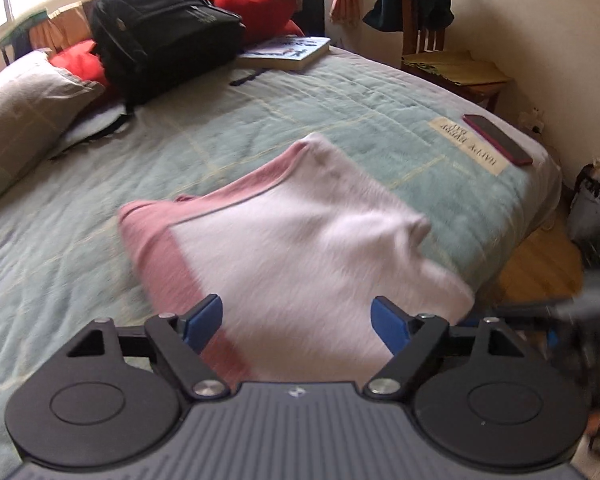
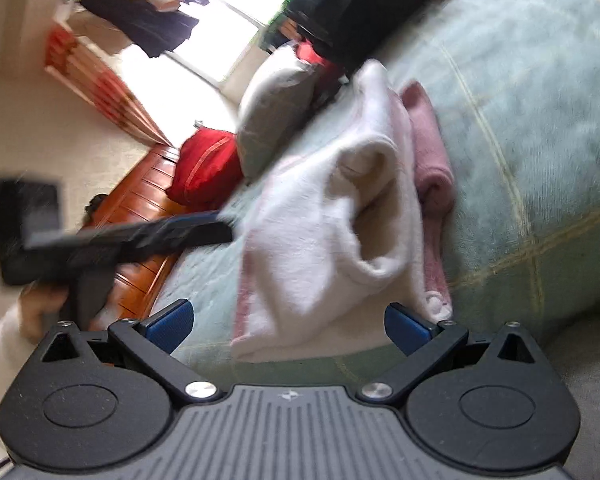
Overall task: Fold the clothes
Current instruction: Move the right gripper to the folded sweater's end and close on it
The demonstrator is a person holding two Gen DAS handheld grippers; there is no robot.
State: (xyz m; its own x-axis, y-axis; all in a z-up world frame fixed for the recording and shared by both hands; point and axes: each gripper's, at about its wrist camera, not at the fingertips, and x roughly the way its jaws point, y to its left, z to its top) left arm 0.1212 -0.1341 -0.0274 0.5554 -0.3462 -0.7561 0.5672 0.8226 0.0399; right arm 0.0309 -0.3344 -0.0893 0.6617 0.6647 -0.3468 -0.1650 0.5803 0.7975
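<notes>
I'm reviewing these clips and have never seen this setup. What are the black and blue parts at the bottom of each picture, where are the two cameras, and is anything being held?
There is no robot arm: a person holds a two-finger gripper in each hand, and a wide-angle camera on each looks along its fingers. One picture comes from the left gripper, the other from the right gripper. The blue parts are the finger pads. Both sets of jaws stand open and hold nothing. On the bed lies a part-folded pink and white garment. Further back are a black backpack, a book, a pillow and a phone. The blurred dark shape in the right view is the left gripper.
</notes>
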